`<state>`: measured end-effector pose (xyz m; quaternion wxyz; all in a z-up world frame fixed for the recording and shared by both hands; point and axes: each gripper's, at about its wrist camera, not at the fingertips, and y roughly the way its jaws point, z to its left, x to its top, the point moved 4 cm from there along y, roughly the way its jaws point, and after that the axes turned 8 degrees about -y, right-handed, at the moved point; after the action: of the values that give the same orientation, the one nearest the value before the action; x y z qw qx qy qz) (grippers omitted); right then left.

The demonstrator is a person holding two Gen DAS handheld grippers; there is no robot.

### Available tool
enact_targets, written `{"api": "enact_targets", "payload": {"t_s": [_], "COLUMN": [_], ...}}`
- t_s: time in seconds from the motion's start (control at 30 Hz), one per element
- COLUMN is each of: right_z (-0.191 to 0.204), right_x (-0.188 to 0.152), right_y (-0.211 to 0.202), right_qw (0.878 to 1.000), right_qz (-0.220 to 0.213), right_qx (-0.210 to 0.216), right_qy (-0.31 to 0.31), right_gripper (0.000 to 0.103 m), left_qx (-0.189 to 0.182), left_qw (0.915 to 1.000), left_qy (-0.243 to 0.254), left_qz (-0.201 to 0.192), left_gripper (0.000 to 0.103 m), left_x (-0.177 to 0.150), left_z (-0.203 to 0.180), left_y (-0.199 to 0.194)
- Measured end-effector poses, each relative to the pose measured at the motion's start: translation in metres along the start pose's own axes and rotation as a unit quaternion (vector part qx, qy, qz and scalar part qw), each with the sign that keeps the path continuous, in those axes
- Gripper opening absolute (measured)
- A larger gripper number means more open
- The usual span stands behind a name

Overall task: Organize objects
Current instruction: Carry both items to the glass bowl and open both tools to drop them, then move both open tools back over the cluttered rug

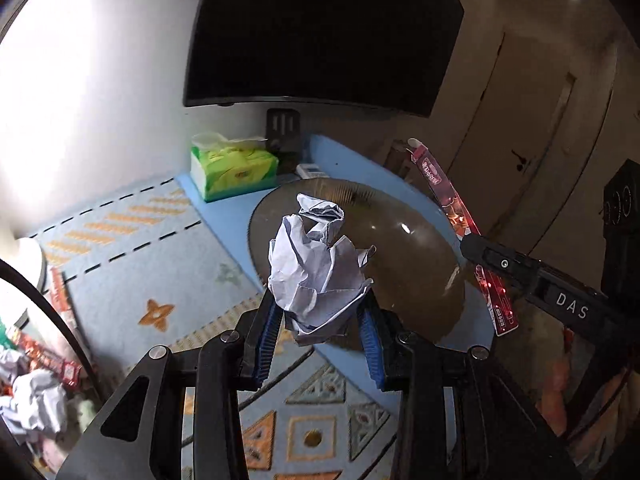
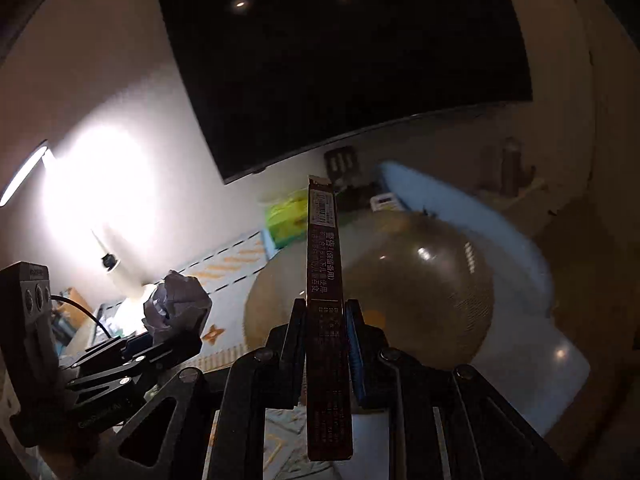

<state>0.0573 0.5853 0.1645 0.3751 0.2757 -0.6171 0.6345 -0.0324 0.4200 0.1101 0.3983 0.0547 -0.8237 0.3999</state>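
White capitals "DAS" stand on the black arm of the right hand-held gripper (image 1: 470,242), seen from the left wrist. On the narrow dark-red carton (image 2: 326,280) clamped in that gripper, white Chinese print runs lengthwise, opening with 警告 and a bracketed phrase; the rest is too small to read. Above that print sits a white barcode label, unreadable.

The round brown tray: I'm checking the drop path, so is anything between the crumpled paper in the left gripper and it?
Nothing visible does. The crumpled paper, clamped in the left gripper, hangs right over the round brown tray, whose visible surface is bare. The red box in the right gripper stands off at the tray's right edge.
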Motion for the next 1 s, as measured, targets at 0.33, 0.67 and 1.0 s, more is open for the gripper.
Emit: {"api": "enact_targets", "payload": {"t_s": [0.33, 0.67, 1.0], "right_z": [-0.027, -0.001, 0.026], "right_x": [0.000, 0.012, 0.002], "right_y": [0.043, 0.066, 0.123], "right_qw": [0.996, 0.988, 0.968], "right_qz": [0.025, -0.044, 0.006], "right_qx": [-0.083, -0.129, -0.198], "right_qy": [-0.018, -0.079, -0.155], "right_gripper": [0.055, 0.067, 0.067], "left_qx": [-0.019, -0.009, 0.032], "left_qw": [0.9993, 0.9994, 0.9962], "left_qy": [-0.018, -0.033, -0.062], "left_qz": [0.026, -0.004, -0.052], "left_gripper": [0.070, 0.070, 0.070], "left_x": [0.013, 0.006, -0.028], "left_z": [-0.011, 0.027, 0.077], "left_y": [0.080, 0.014, -0.095]}}
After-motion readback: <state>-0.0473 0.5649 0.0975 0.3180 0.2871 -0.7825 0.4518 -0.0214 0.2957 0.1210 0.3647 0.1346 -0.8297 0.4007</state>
